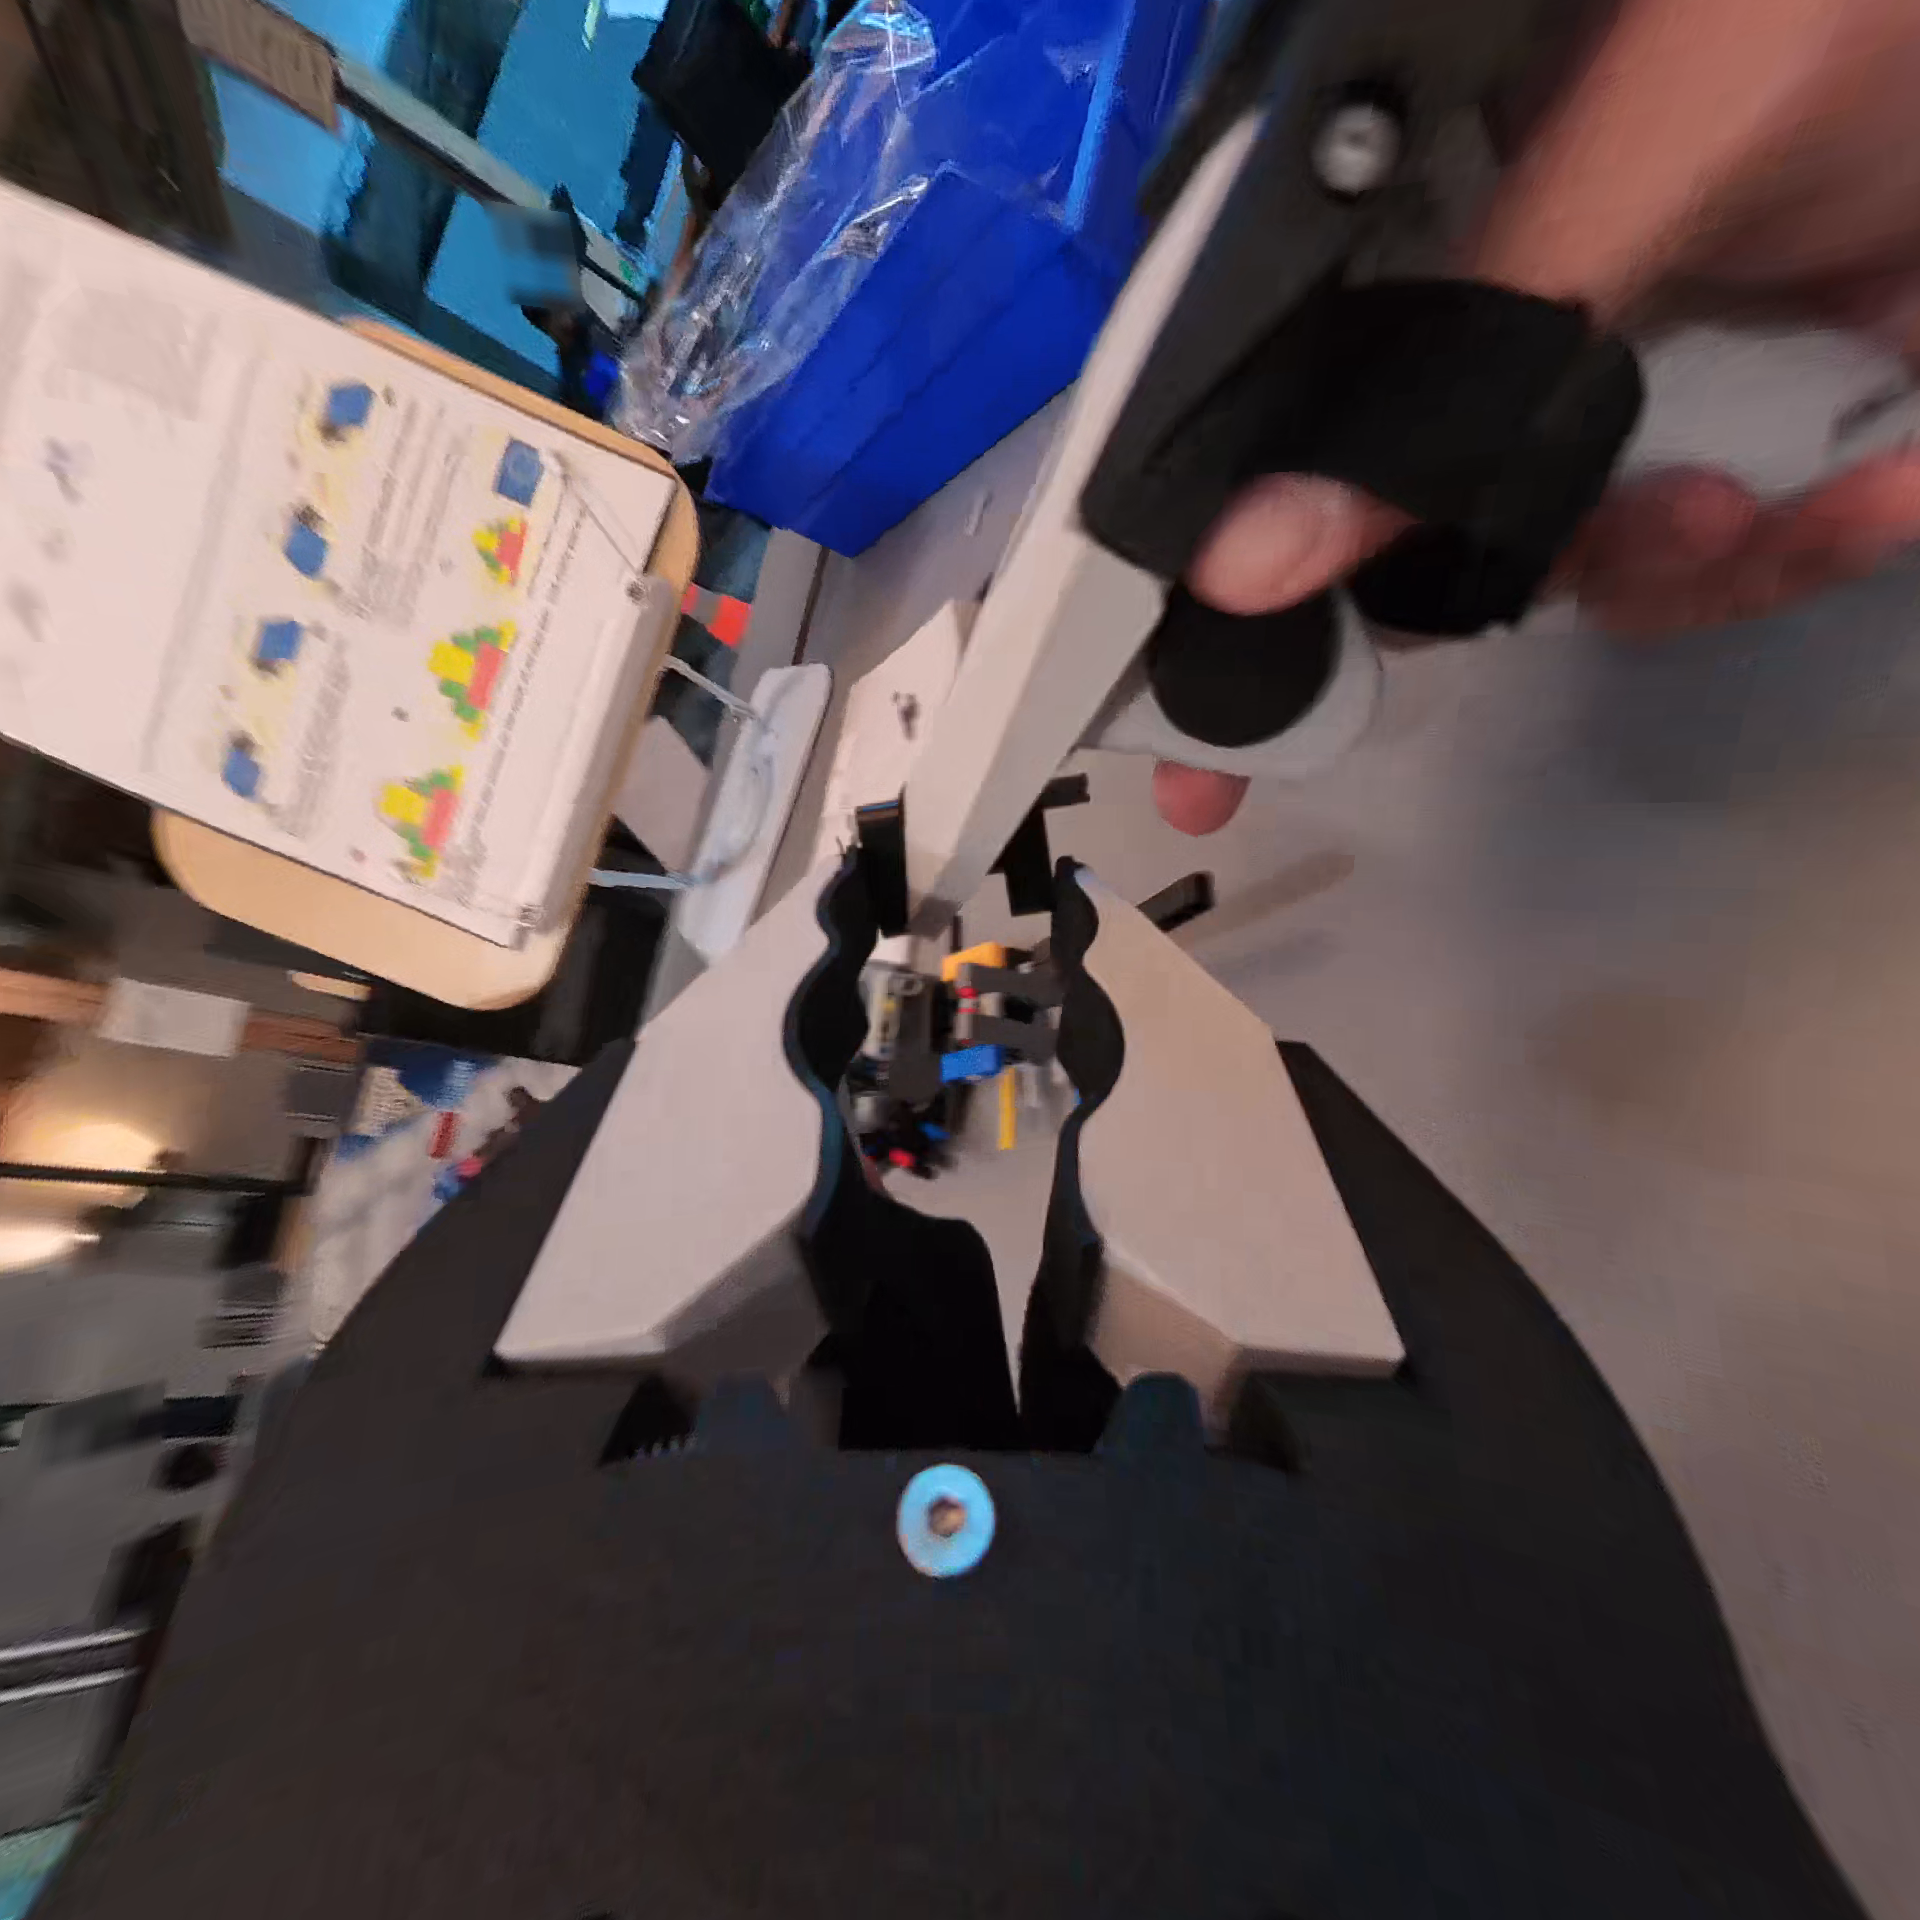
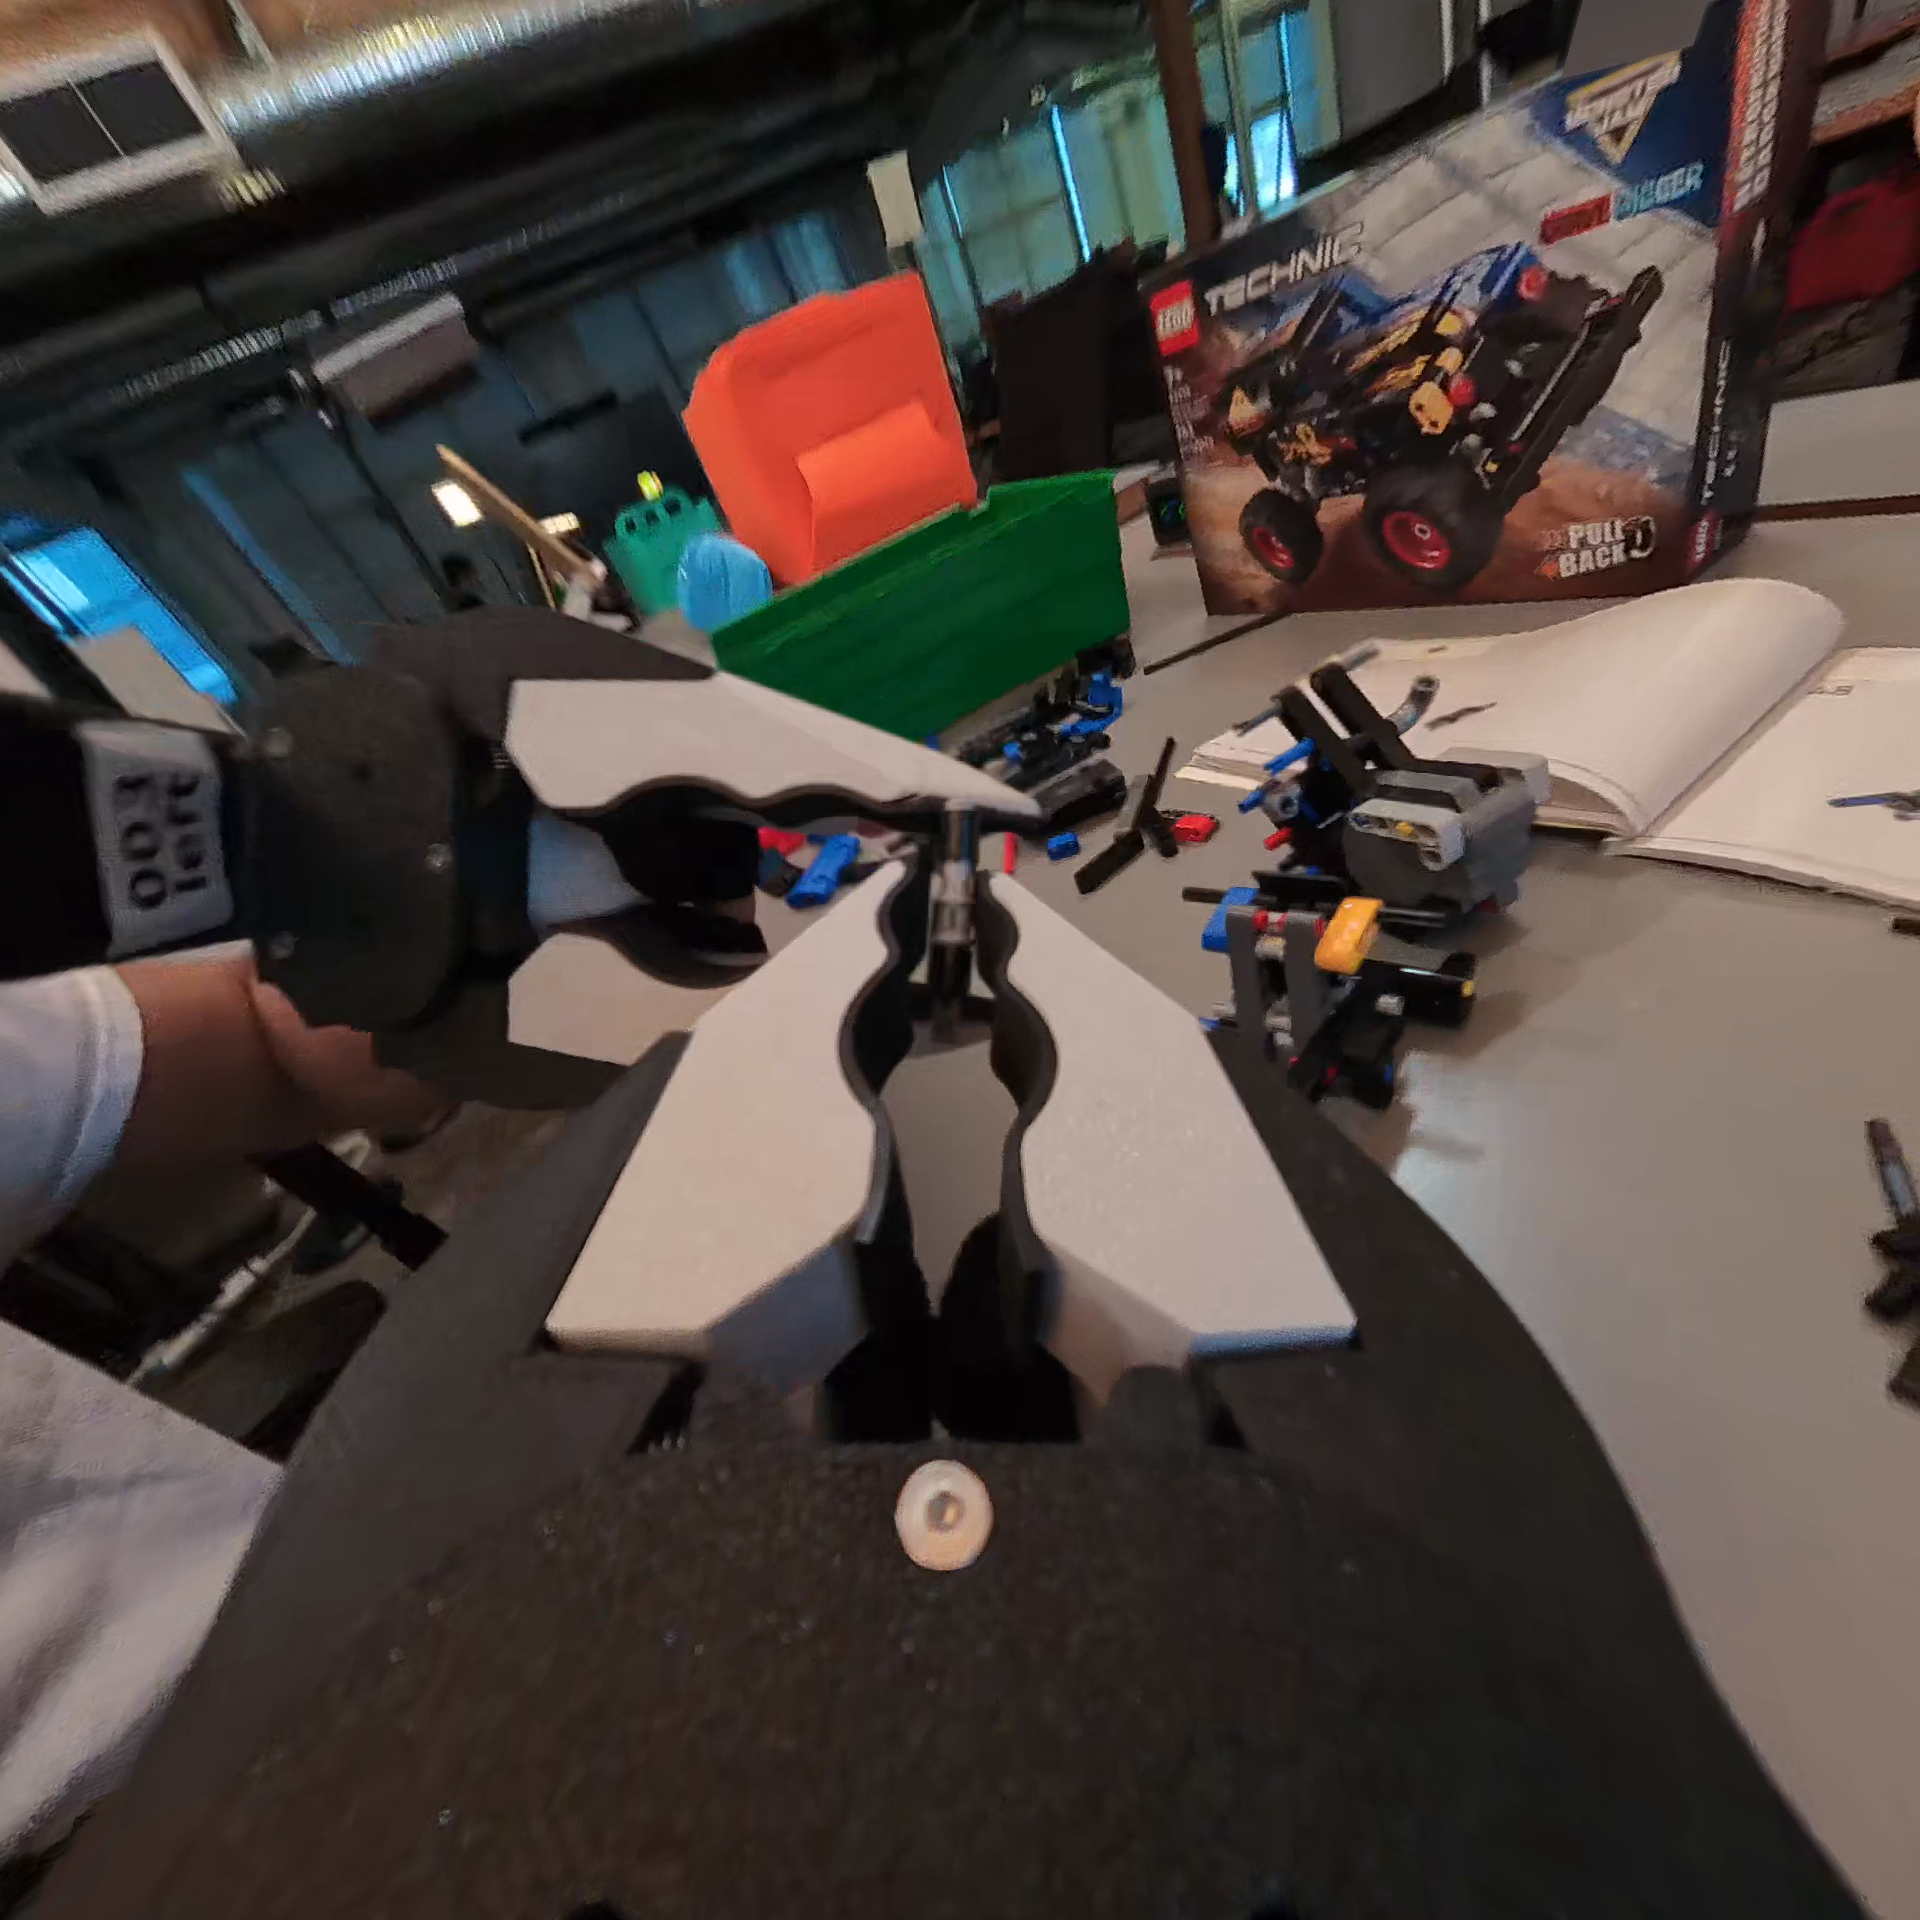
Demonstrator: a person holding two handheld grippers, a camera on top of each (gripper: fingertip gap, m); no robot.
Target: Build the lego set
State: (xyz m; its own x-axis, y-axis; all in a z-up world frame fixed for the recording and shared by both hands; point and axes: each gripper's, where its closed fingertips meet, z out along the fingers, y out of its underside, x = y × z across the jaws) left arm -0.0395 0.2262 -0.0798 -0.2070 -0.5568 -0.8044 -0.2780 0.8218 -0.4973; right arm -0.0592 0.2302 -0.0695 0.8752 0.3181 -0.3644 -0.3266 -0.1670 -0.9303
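Note:
My right gripper (image 2: pixel 951 883) is shut on a small grey and black lego piece (image 2: pixel 954 914) and holds it above the grey table (image 2: pixel 1610 1143). My left gripper (image 1: pixel 966 894) is open. Its fingers (image 2: pixel 727 748) reach in from the left, and the upper tip touches the top of the piece. In the left wrist view the right gripper's finger (image 1: pixel 1039 623) comes down between my left fingertips, with black parts (image 1: pixel 883 857) sticking out at its tip. The partly built model (image 2: pixel 1382 883) lies on the table to the right and also shows in the left wrist view (image 1: pixel 966 1039).
An open instruction booklet (image 2: pixel 1714 748) and the set's box (image 2: pixel 1455 416) are at the back right. A green bin (image 2: pixel 935 613) with an orange object (image 2: pixel 831 426) stands behind loose pieces (image 2: pixel 1049 727). A clipboard with a sheet (image 1: pixel 343 592) and a blue bin (image 1: pixel 935 260) are farther off. Left and right tips are no more than a few centimetres apart.

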